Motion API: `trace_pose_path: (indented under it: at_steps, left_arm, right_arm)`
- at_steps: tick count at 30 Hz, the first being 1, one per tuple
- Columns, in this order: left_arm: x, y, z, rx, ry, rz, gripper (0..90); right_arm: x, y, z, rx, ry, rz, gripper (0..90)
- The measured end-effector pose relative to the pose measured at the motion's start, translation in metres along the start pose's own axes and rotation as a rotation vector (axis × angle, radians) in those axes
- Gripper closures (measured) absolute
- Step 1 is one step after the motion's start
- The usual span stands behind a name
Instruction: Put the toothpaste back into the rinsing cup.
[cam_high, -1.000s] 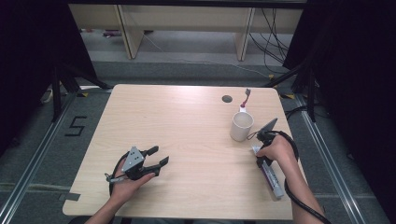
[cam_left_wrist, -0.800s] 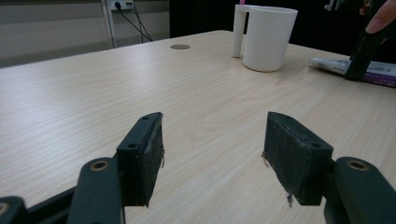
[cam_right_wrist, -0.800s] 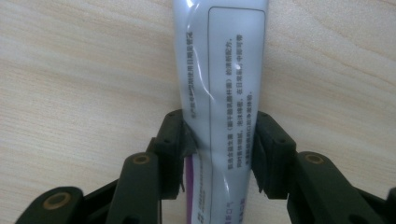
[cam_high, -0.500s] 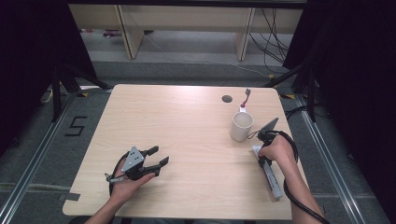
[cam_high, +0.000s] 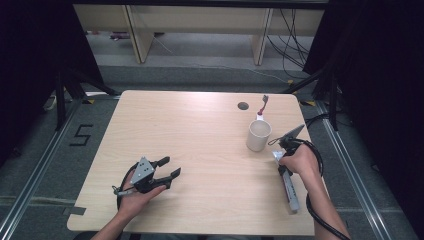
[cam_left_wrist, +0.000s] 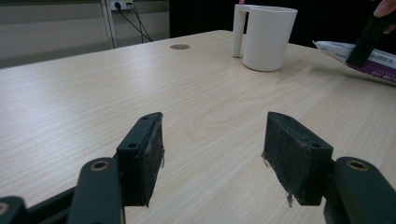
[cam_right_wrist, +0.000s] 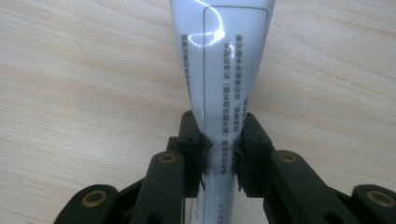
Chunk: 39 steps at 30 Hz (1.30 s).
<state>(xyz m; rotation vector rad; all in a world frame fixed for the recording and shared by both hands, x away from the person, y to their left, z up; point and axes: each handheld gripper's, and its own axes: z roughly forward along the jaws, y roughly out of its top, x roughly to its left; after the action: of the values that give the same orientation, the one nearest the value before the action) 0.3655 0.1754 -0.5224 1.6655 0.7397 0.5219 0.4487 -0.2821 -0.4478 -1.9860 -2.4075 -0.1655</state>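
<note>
High view: the light wooden table (cam_high: 200, 145) carries a white cylindrical mug with a handle (cam_high: 258, 135) at about 2 o'clock from the table's centre. Just beside it, at 4 o'clock of the mug, lies a white and purple soft plastic tube (cam_high: 290, 187), running lengthwise toward the near edge. The right gripper (cam_high: 283, 156) sits over the tube's far end, with the person's right hand (cam_high: 300, 161) on it. The left gripper (cam_high: 167, 172) rests at 7 o'clock from the centre, well apart from both items.

Left gripper view: its jaws stand wide apart with nothing but bare table between them. The mug appears at 1 o'clock, the tube (cam_left_wrist: 369, 63) at 2 o'clock, partly lifted off the table by the far jaws.

Right gripper view: the jaws have just been closing and now press on the tube (cam_right_wrist: 222, 93) from both sides, near its flat, narrowing end; the tube's body extends to 12 o'clock.

Assessment: the step in hand is securing the tube. The grip appears set. The next move likely calls for a steady lift, keeping clear of the mug close by, as the grip sits at one end and the long body may sag or swing.
</note>
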Motion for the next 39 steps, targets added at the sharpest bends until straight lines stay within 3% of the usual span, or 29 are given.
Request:
trace_pose_path:
  at_steps: [4, 5, 6, 8, 9, 10, 11, 13, 14, 15, 16, 19, 20, 22, 23, 24, 25, 26, 27, 28, 30, 32, 33, 34, 36, 37, 38, 39]
  left_arm:
    - [0.000, 0.000, 0.000, -0.004, -0.002, -0.003, 37.3]
    - [0.000, 0.000, 0.000, -0.004, -0.002, -0.002, 37.3]
    - [0.000, 0.000, 0.000, -0.003, -0.002, -0.001, 37.3]
    - [0.000, 0.000, 0.000, -0.002, -0.002, -0.001, 37.3]
    - [0.000, 0.000, 0.000, -0.003, -0.002, -0.002, 37.3]
    - [0.000, 0.000, 0.000, -0.003, -0.002, -0.002, 37.3]
    - [0.000, 0.000, 0.000, -0.003, -0.002, -0.001, 37.3]
    - [0.000, 0.000, 0.000, -0.003, -0.002, 0.001, 37.4]
    - [0.000, 0.000, 0.000, -0.002, -0.003, 0.002, 37.3]
    - [0.000, 0.000, 0.000, -0.002, -0.002, 0.001, 37.3]
    - [0.000, 0.000, 0.000, -0.002, -0.003, 0.001, 37.3]
    - [0.000, 0.000, 0.000, -0.002, -0.002, 0.001, 37.4]
    - [0.000, 0.000, 0.000, -0.003, -0.002, 0.001, 37.4]
    - [0.000, 0.000, 0.000, -0.003, -0.002, 0.000, 37.3]
    - [0.000, 0.000, 0.000, -0.003, -0.002, 0.000, 37.4]
    - [0.000, 0.000, 0.000, -0.003, -0.002, 0.000, 37.4]
    - [0.000, 0.000, 0.000, -0.003, -0.002, 0.001, 37.3]
    - [0.000, 0.000, 0.000, -0.003, -0.002, 0.001, 37.4]
    - [0.000, 0.000, 0.000, -0.004, -0.002, 0.000, 37.3]
    - [0.000, 0.000, 0.000, -0.003, -0.002, 0.000, 37.4]
    - [0.000, 0.000, 0.000, -0.003, -0.002, 0.001, 37.4]
    - [0.000, 0.000, 0.000, -0.003, -0.002, 0.002, 37.4]
    - [0.000, 0.000, 0.000, -0.004, -0.003, 0.003, 37.4]
    - [0.000, 0.000, 0.000, -0.004, -0.003, 0.003, 37.3]
    - [0.000, 0.000, 0.000, -0.004, -0.003, 0.001, 37.3]
    - [0.000, 0.000, 0.000, -0.004, -0.003, 0.001, 37.3]
    - [0.000, 0.000, 0.000, -0.003, -0.002, 0.001, 37.4]
    - [0.000, 0.000, 0.000, -0.004, -0.002, 0.001, 37.4]
  right_arm:
    - [0.003, -0.004, -0.009, -0.029, 0.018, 0.049, 75.2]
    - [0.002, -0.006, -0.011, -0.063, 0.004, 0.032, 75.3]
    - [0.003, -0.007, -0.014, -0.071, 0.017, 0.057, 75.3]
    - [0.001, -0.008, -0.020, -0.078, 0.015, 0.038, 75.3]
    - [0.002, -0.009, -0.023, -0.094, 0.023, 0.071, 75.3]
    - [0.000, -0.010, -0.025, -0.123, 0.020, 0.048, 75.3]
    - [0.000, -0.012, -0.028, -0.138, 0.031, 0.080, 75.3]
    - [-0.002, -0.013, -0.032, -0.165, 0.020, 0.056, 75.3]
    - [-0.001, -0.014, -0.033, -0.191, 0.026, 0.077, 75.3]
    - [-0.003, -0.015, -0.036, -0.196, 0.024, 0.061, 75.3]
    - [-0.002, -0.016, -0.037, -0.206, 0.026, 0.080, 75.3]
    - [-0.002, -0.018, -0.039, -0.239, 0.044, 0.075, 75.3]
    - [-0.005, -0.019, -0.040, -0.279, 0.025, 0.035, 75.3]
    - [-0.006, -0.020, -0.041, -0.299, 0.037, 0.032, 75.3]
    - [-0.005, -0.020, -0.043, -0.322, 0.020, 0.033, 75.3]
    - [-0.003, -0.022, -0.044, -0.312, 0.040, 0.055, 75.3]
    - [-0.005, -0.022, -0.046, -0.346, 0.019, 0.022, 75.3]
    - [-0.002, -0.023, -0.047, -0.350, 0.037, 0.061, 75.3]
    - [-0.006, -0.024, -0.048, -0.389, 0.018, 0.007, 75.3]
    - [-0.008, -0.024, -0.047, -0.415, 0.024, -0.014, 75.3]
    - [-0.006, -0.025, -0.049, -0.461, 0.023, -0.003, 75.3]
    - [-0.001, -0.028, -0.052, -0.492, 0.030, 0.052, 75.3]
    - [-0.002, -0.028, -0.054, -0.511, 0.015, 0.040, 75.2]
    - [0.002, -0.030, -0.055, -0.515, 0.044, 0.086, 75.2]
    - [0.001, -0.031, -0.056, -0.573, 0.032, 0.079, 75.2]
    - [-0.003, -0.030, -0.056, -0.610, 0.018, 0.032, 75.2]
    - [-0.001, -0.031, -0.057, -0.626, 0.025, 0.055, 75.2]
    - [-0.002, -0.032, -0.057, -0.650, 0.025, 0.038, 75.2]
